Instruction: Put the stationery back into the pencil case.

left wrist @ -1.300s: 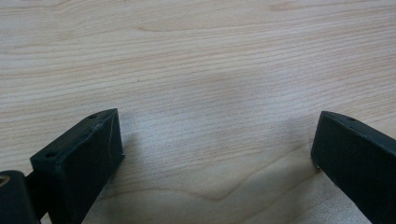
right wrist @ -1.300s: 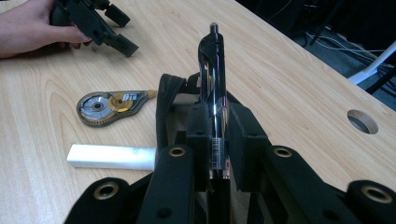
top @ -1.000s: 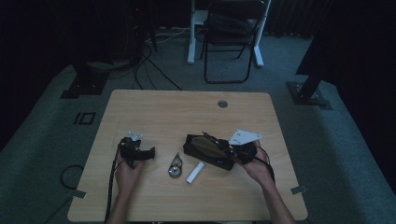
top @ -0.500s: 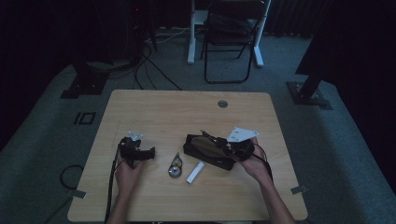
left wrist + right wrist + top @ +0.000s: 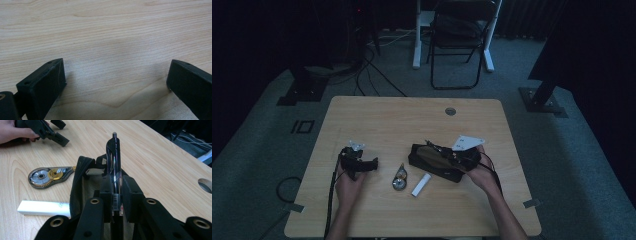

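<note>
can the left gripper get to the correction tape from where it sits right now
Probably yes. The left gripper rests on the table with its jaws open and nothing between them, and the correction tape lies just beside it with bare wood between. The white stick and the pencil case lie beyond the tape.

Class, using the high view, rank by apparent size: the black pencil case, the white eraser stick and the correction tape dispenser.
1. black pencil case, clearly largest.
2 and 3. white eraser stick and correction tape dispenser look much alike; unranked.

A correction tape dispenser (image 5: 400,178) lies beside a white stick (image 5: 421,184) on the table (image 5: 412,120).
</note>
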